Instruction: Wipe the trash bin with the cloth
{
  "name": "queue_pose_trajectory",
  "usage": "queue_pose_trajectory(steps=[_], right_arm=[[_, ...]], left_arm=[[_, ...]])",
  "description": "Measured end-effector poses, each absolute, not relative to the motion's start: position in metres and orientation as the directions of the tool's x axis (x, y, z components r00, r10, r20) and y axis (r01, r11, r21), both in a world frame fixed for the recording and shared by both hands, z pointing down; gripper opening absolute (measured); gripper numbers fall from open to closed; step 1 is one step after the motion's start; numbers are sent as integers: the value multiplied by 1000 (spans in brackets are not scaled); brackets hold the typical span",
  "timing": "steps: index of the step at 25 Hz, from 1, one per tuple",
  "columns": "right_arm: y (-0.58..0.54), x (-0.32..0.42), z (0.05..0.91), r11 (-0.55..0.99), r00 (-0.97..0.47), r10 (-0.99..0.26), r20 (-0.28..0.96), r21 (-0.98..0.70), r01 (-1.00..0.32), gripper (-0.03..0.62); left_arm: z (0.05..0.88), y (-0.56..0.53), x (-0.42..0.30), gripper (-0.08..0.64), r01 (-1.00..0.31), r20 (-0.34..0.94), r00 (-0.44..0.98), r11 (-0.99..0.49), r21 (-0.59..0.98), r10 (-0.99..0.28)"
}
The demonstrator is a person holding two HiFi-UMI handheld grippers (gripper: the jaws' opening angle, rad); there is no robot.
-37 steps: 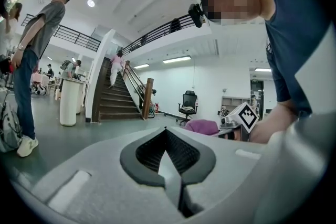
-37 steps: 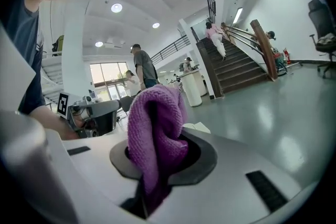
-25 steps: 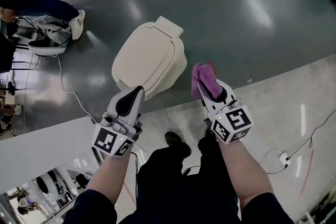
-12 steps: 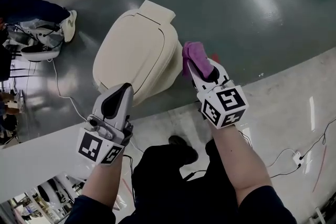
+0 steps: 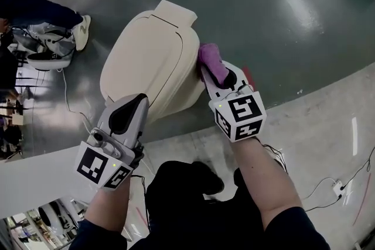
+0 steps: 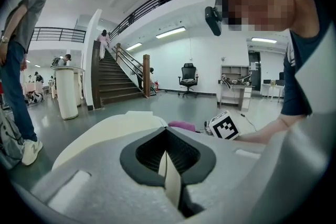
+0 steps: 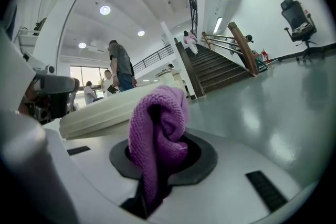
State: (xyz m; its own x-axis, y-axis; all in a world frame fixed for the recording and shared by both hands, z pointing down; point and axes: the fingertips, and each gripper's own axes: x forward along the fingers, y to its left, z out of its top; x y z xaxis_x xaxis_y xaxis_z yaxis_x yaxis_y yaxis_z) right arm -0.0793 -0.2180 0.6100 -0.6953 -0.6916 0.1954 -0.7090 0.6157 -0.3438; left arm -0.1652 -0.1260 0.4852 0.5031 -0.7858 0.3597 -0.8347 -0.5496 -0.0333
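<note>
Clamping the purple cloth [image 7: 157, 128] in the right gripper [image 5: 221, 78], fingers shut on its lower folds, with the bunched top bulging out above them. Pressing that bunch to the right flank of the cream trash bin [image 5: 146, 61], just ahead and left of these fingers, under the lid's rim; looks like contact from the head view.

Holding the left gripper [image 6: 168, 165] low over the bin's near edge, fingers drawn nearly together, with only a thin slit and a strip of cream showing through it. Directly beyond these fingers, the bin's closed lid, sloping up and away. Off to their right, past the lid, a bit of the cloth and the right gripper.

Beneath and beyond both pairs of fingers, glossy grey-green floor [image 5: 281, 14] under the bin.

Farther out ahead of the left fingers, a white round column [image 6: 67, 93], then a staircase [image 6: 113, 81] with a dark rail, then an office chair [image 6: 188, 77] near the far wall. Far to their left, a standing person [image 6: 21, 60] in dark trousers and pale shoes.
</note>
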Motion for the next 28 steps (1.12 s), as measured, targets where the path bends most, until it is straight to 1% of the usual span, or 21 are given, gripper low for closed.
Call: queue_pose_trajectory(steps=[4, 8, 13, 18, 20, 24, 28], right_arm=[[-217, -86, 650, 605, -686, -680, 259, -330, -725, 78], [-216, -90, 705, 585, -672, -665, 327, -331, -740, 78], [-221, -97, 780, 545, -639, -642, 424, -334, -769, 77], [-224, -101, 855, 454, -605, -589, 535, -401, -796, 77], [-223, -103, 874, 424, -601, -568, 562, -426, -799, 77], [-220, -103, 878, 405, -604, -556, 571, -449, -797, 77], [-212, -107, 836, 426, -615, -591, 522, -445, -787, 77]], left_arm=[[488, -128, -165, 5, -838, 396, 498, -545, -8, -772], [488, -130, -166, 5, -839, 404, 505, -543, 22, -763], [487, -131, -165, 5, -838, 409, 506, -545, 23, -760], [484, -132, -166, 5, -840, 385, 512, -541, 38, -768], [484, -133, -166, 5, -841, 383, 509, -539, 34, -771], [484, -132, -167, 5, -842, 377, 513, -538, 43, -771], [485, -132, -168, 5, -845, 381, 508, -533, 45, -772]])
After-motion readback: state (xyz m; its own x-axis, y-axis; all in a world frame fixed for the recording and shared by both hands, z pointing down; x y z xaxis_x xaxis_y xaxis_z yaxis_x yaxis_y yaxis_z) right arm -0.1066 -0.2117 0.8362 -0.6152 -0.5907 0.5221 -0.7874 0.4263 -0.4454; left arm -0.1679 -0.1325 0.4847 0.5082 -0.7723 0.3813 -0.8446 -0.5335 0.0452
